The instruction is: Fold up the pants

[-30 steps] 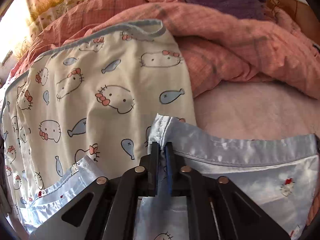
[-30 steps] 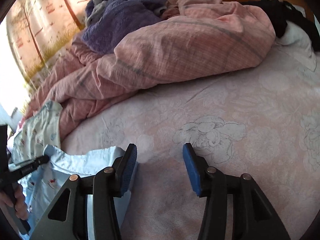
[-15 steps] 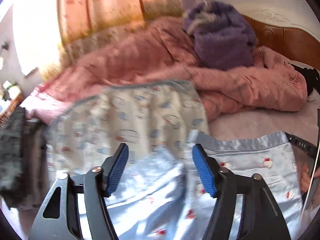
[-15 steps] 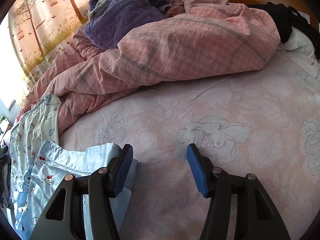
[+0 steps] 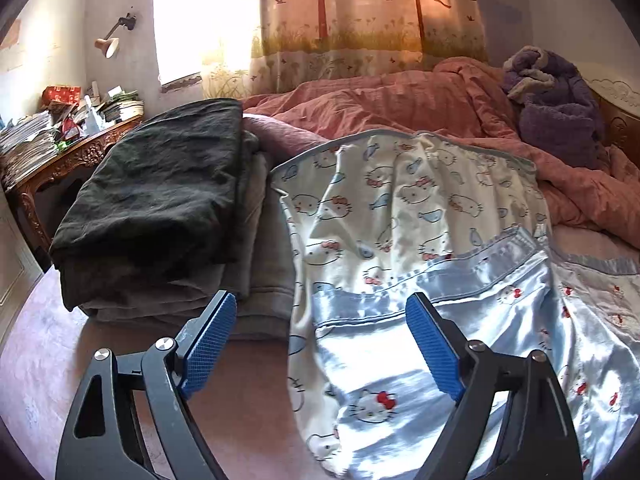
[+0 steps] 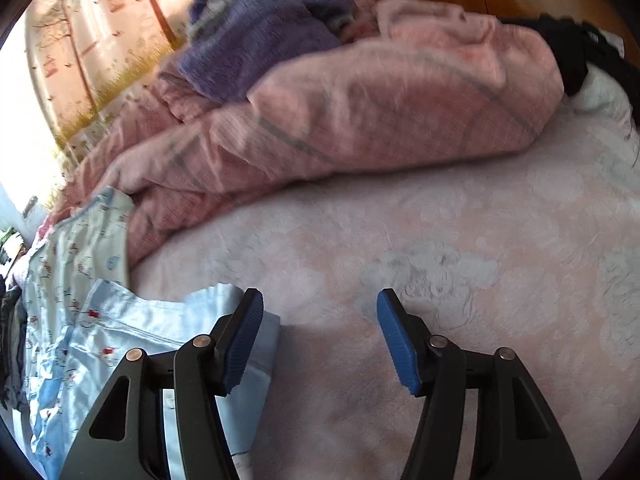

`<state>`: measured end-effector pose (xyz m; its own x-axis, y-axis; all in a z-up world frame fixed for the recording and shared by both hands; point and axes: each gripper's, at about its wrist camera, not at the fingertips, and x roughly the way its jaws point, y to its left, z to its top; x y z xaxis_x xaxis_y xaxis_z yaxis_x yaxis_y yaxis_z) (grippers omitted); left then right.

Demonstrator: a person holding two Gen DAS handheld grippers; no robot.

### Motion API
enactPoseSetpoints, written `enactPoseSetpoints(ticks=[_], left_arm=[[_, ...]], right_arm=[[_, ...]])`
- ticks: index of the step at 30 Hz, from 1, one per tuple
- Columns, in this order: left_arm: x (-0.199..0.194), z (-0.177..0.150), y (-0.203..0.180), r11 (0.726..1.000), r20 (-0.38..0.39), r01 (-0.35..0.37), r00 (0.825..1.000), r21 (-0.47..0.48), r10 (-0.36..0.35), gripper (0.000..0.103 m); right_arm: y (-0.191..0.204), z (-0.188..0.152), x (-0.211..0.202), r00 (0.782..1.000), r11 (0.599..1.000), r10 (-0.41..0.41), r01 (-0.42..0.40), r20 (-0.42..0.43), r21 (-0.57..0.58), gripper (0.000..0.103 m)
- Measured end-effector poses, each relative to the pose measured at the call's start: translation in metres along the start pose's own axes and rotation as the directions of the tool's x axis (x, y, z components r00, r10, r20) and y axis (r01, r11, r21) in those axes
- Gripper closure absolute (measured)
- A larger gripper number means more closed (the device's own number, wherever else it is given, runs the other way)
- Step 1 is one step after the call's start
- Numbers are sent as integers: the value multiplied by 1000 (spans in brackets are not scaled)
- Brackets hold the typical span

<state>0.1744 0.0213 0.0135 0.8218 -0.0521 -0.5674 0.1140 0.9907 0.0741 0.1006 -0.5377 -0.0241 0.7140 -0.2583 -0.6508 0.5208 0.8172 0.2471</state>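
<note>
One pants (image 5: 420,216) flat on bed, left tool (image 5: 320,342) gaping, right tool (image 6: 320,338) gaping, both empty

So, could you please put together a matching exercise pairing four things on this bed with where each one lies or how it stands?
Things:
1. light blue satin cartoon-cat pants
2. stack of dark folded clothes
3. purple fleece blanket
4. left gripper

Places or states:
A. on top of the rumpled pink quilt, far side
B. open, holding nothing
C. spread on the bed, centre right in the left wrist view
D. left of the pants, near the bed's edge

Pairs: 1-C, 2-D, 3-A, 4-B
</note>
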Motion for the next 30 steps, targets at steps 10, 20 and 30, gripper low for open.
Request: enactPoseSetpoints(ticks=[10, 20, 30], left_arm=[[43, -26, 34, 991, 73, -40, 996, -124, 49, 26], [39, -32, 32, 993, 109, -29, 993, -115, 41, 27], [45, -32, 30, 994, 90, -39, 995, -100, 48, 27]], right_arm=[[160, 18, -74, 914, 892, 404, -402, -35, -207, 42], [323, -22, 3, 848, 724, 432, -529, -306, -444, 58], [336, -62, 77, 914, 634, 224, -401, -340, -661, 61]])
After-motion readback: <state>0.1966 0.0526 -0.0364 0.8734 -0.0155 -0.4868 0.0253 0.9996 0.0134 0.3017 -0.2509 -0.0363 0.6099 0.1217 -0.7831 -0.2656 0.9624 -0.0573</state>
